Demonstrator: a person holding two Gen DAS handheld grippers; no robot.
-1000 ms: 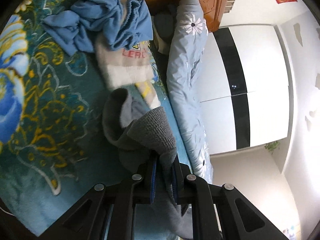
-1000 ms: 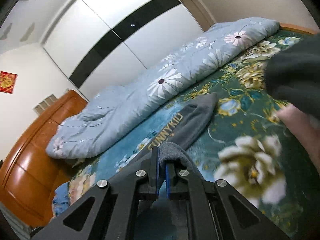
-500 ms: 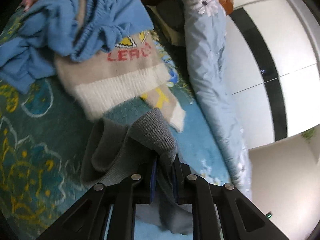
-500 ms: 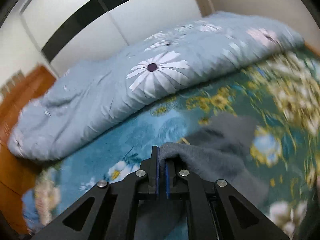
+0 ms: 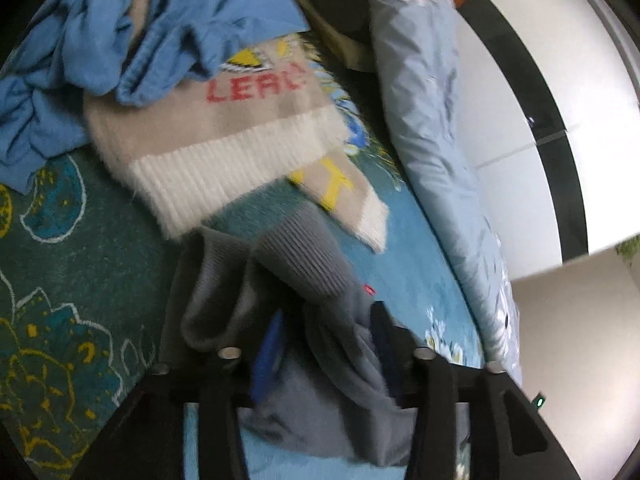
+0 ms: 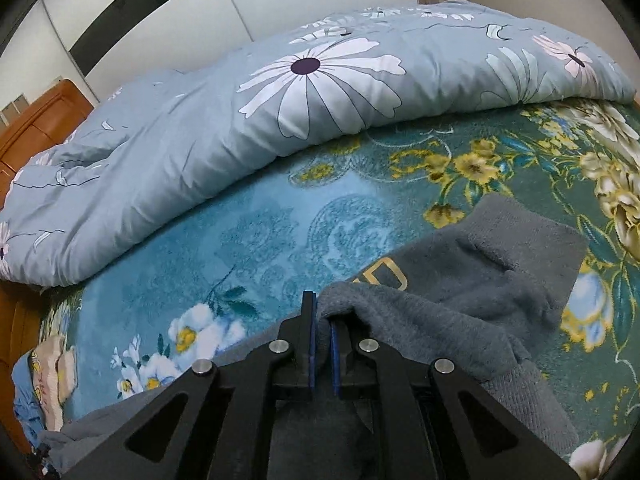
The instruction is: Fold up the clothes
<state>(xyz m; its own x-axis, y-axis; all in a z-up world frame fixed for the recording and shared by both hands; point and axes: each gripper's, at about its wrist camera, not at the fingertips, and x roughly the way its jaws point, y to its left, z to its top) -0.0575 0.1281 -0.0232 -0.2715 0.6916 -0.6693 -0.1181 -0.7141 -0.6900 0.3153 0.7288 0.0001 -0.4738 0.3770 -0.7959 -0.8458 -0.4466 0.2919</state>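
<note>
A grey fleece garment with gold lettering lies on the teal floral bedspread. My right gripper is shut on a fold of its edge, low over the bed. In the left wrist view the same grey garment, with its ribbed cuff, lies bunched between the jaws of my left gripper, which now stand wide apart. The cloth rests loose between the fingers.
A beige and white knit sweater with red letters lies beyond the grey garment, under a crumpled blue garment. A rolled light-blue daisy duvet runs along the far side of the bed. A white and black wardrobe stands behind.
My left gripper has opened and let go of the grey garment after moving toward the sweater. My right gripper has carried its fold across the garment, still shut.
</note>
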